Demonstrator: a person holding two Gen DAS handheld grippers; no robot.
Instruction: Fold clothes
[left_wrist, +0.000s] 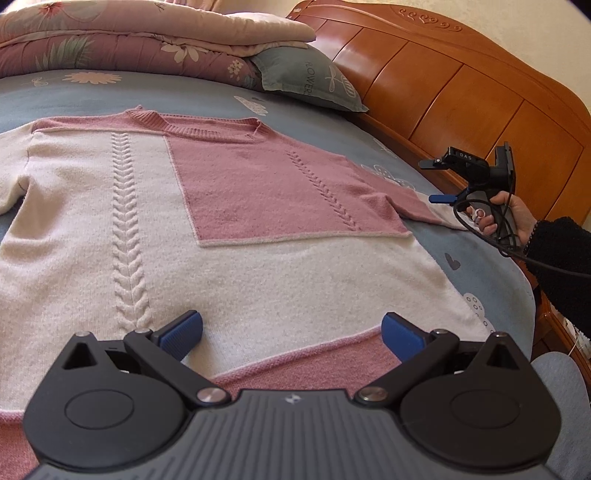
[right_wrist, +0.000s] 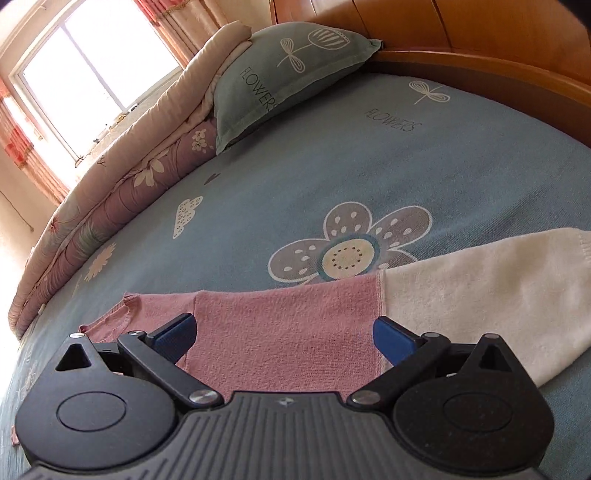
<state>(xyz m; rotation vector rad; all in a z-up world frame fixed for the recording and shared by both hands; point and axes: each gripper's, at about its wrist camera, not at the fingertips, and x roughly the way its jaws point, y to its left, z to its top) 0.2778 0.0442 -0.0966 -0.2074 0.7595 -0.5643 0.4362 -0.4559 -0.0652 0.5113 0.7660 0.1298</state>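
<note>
Blue floral bedsheet (right_wrist: 332, 155), cable-knit pink-and-cream sweater (left_wrist: 129, 221) flat, gripper (left_wrist: 291, 332) splayed

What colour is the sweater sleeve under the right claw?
Pink near the shoulder, cream toward the cuff; sleeve shows best in the right wrist view.

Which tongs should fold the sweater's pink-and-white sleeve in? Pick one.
Right. The right tongs hang open directly over that sleeve; the left tongs sit at the sweater hem.

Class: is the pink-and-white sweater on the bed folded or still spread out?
Spread out: the sweater lies flat on the bed, its sleeve extended sideways.
</note>
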